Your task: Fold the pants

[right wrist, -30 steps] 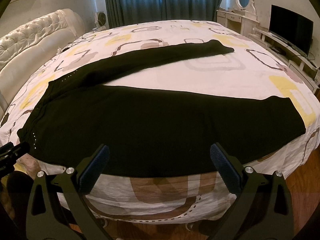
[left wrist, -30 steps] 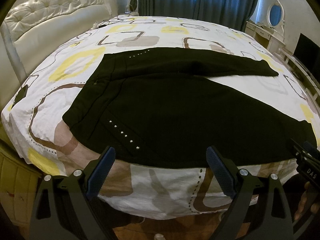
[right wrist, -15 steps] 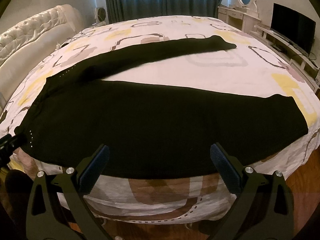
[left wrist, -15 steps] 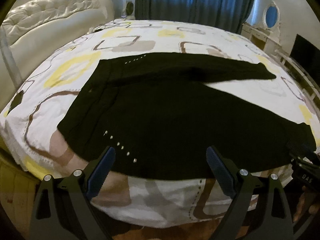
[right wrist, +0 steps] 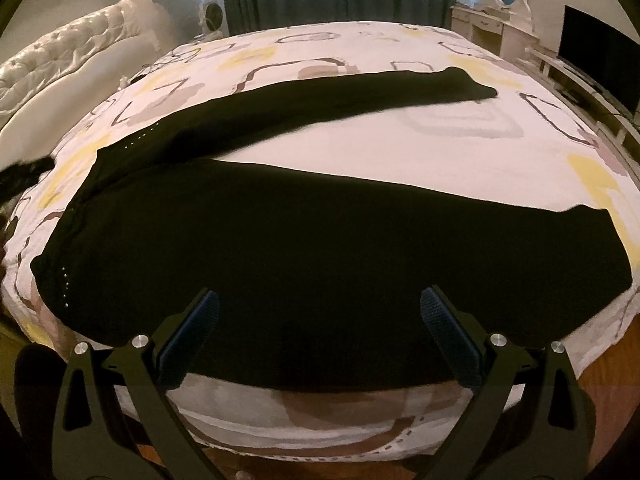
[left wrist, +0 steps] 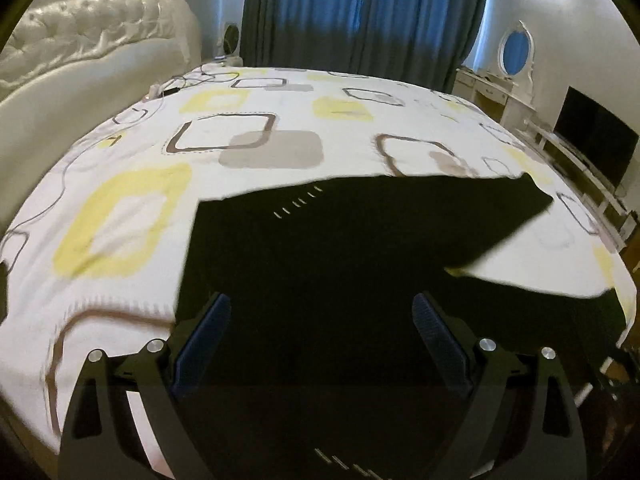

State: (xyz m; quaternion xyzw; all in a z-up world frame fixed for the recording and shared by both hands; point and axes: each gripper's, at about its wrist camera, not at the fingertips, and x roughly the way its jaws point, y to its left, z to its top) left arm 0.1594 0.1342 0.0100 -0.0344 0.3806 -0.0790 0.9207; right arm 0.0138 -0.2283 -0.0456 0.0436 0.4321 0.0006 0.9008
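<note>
Pants (right wrist: 304, 256), one black pair, lie spread on the patterned bed sheet (right wrist: 460, 136), waist at the left and two legs running right, the near leg along the bed's front edge. Two short rows of small studs show near the waist. The left gripper (left wrist: 320, 344) hangs over the waist with jaws spread wide and nothing between them; the right gripper (right wrist: 320, 340) stands at the near leg's edge, jaws likewise spread and empty. In the left wrist view the near leg is cut off at the right and the picture is blurred. Compared with a second ago, the left gripper has moved forward over the cloth; the right has barely shifted.
</note>
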